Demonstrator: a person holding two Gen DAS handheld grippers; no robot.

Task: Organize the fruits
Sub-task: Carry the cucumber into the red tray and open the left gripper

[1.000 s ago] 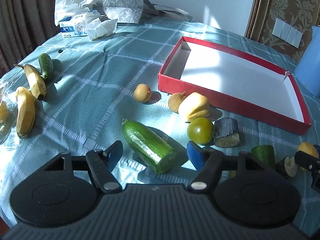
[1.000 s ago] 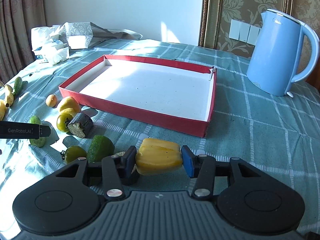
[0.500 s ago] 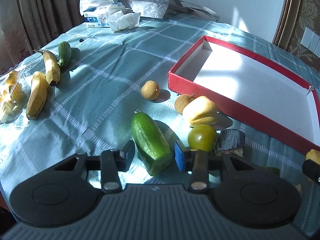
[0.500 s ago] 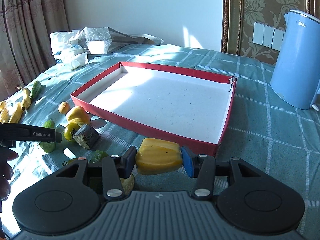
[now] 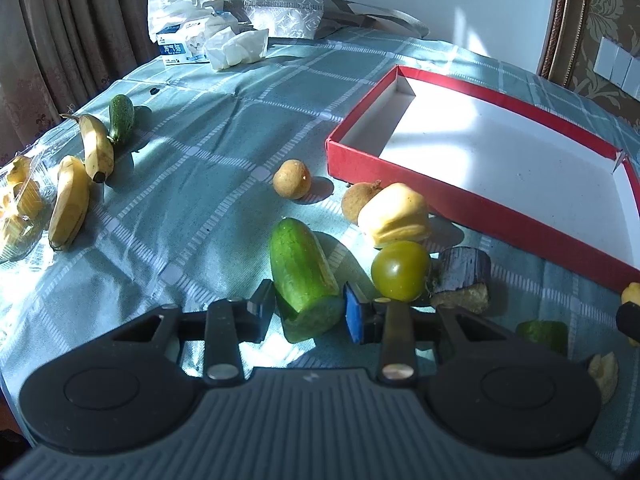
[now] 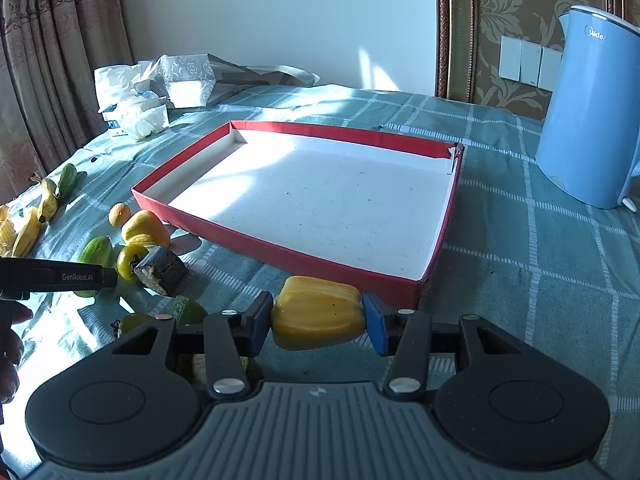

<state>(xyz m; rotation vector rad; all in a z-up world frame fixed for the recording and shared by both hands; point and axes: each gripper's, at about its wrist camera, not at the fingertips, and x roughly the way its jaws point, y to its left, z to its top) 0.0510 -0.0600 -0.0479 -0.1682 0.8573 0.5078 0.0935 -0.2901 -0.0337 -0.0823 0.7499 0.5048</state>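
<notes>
My left gripper is shut on the cut end of a green cucumber half that lies on the teal tablecloth. My right gripper is shut on a yellow pepper piece and holds it above the cloth, just short of the near corner of the empty red tray. The tray also shows in the left wrist view. Beside the cucumber lie a green tomato, a second yellow pepper piece, a dark eggplant chunk and two brown round fruits.
Two bananas and a small cucumber lie at the left edge. Tissue packs and a bag sit at the back. A blue kettle stands right of the tray. More cut pieces lie at the near right.
My left gripper has closed in on the cucumber half and now grips its cut end. My right gripper has lifted the yellow pepper piece and carried it toward the tray's near corner.
</notes>
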